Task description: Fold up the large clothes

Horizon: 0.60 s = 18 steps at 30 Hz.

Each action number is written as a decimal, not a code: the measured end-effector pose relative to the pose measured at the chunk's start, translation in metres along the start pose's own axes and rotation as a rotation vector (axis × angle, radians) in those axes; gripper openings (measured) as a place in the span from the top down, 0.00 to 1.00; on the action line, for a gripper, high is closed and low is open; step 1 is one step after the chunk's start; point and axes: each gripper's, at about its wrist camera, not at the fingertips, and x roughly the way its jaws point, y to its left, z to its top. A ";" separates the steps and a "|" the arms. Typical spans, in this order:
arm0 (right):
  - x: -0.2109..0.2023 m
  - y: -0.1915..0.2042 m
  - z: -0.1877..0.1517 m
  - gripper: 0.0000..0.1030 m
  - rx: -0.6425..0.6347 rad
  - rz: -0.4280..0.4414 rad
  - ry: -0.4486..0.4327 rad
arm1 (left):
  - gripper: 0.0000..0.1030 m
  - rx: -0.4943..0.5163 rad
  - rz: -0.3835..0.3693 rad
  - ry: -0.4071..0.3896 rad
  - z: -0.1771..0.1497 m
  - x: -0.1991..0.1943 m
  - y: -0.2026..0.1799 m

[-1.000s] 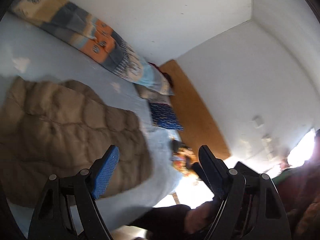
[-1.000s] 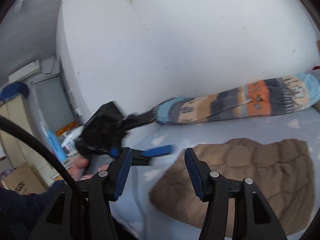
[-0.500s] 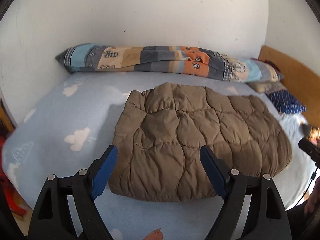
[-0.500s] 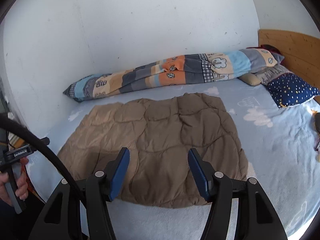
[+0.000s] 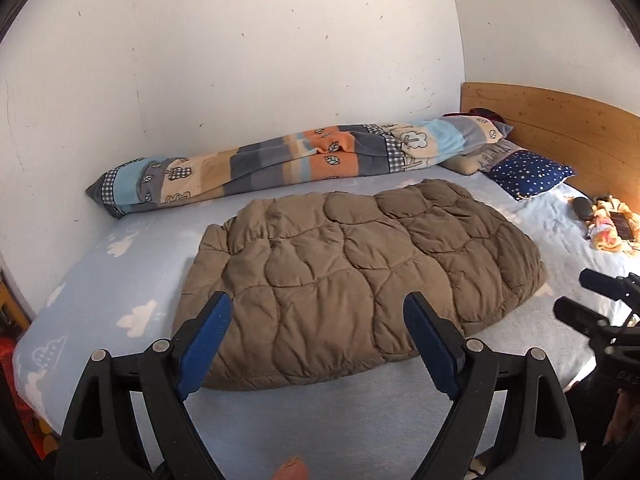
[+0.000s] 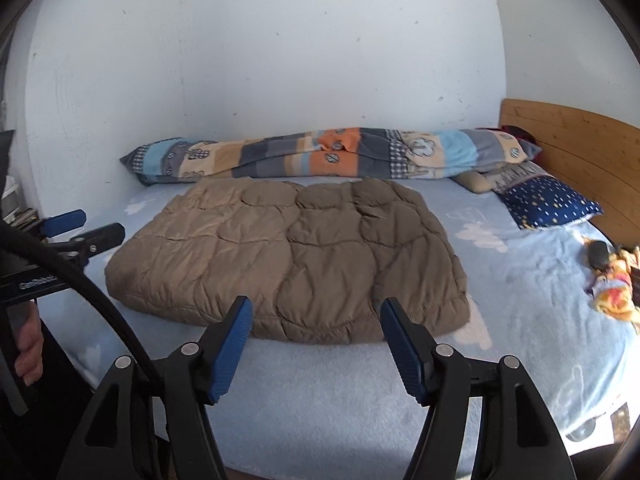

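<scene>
Jacket (image 5: 360, 280): brown quilted, flat on bed (image 5: 340, 420), near side of rolled blanket (image 5: 280, 164) | left gripper (image 5: 318, 346): jaws opening, nothing between | right gripper (image 6: 316, 354): jaws opening, nothing between

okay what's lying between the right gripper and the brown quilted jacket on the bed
Nothing: in the right wrist view only bare blue bedsheet separates the right gripper, its jaws opening and empty, from the brown quilted jacket.

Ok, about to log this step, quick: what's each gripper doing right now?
Left gripper: jaws opening, nothing between them, above the brown jacket's near edge.
Right gripper: jaws opening, empty too, not touching the jacket.
</scene>
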 end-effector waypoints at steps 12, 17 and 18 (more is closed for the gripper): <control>0.014 0.024 -0.011 0.31 -0.057 0.049 0.052 | 0.16 0.002 0.092 0.129 -0.020 0.023 0.019; 0.019 0.025 -0.010 0.30 -0.047 0.052 0.057 | 0.15 0.051 0.161 0.173 -0.025 0.034 0.012; 0.020 0.025 -0.010 0.30 -0.043 0.050 0.059 | 0.15 0.063 0.175 0.180 -0.026 0.035 0.009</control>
